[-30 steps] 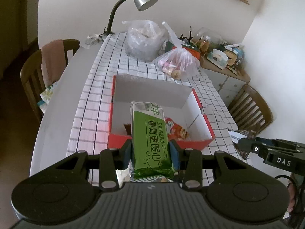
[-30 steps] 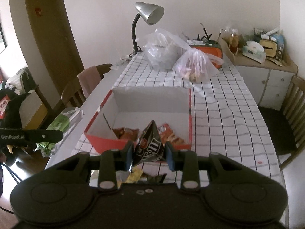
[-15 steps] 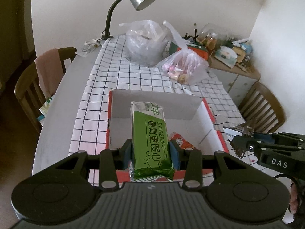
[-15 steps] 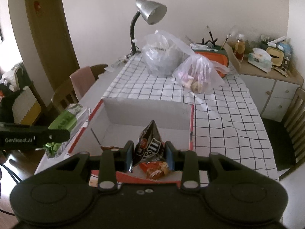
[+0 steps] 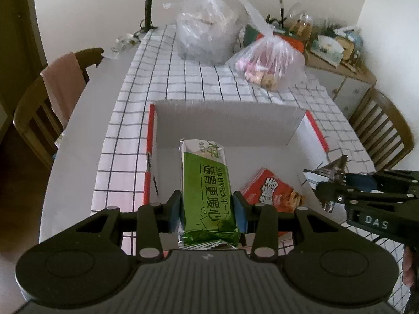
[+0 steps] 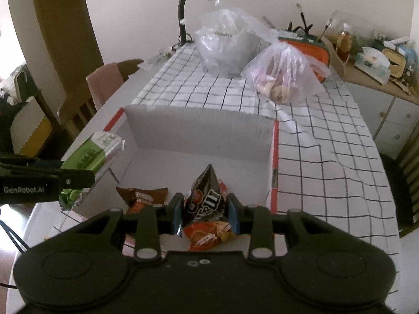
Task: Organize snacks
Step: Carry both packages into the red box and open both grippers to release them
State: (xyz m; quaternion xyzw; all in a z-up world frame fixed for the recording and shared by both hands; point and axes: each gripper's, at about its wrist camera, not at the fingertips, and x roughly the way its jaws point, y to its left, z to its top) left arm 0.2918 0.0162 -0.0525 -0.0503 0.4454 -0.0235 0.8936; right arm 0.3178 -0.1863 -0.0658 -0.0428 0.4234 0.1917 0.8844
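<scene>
Left gripper (image 5: 207, 206) clamped on green pack (image 5: 205, 183), long axis toward upper frame, over open box (image 5: 222, 120); right gripper (image 6: 204, 209) clamped on dark pouch (image 6: 207, 196), likewise above box.

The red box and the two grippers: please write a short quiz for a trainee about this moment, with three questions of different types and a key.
1. True or false: the left gripper holds a green packet.
2. What does the right gripper hold? A) a lamp B) a dark snack bag C) a cup
3. Fill in: behind the red box, two clear plastic ___ sit on the checked tablecloth.

Key
1. True; the pads press on both its sides.
2. B; the dark snack bag is gripped above the box.
3. bags; one large bag and one smaller bag.
</scene>
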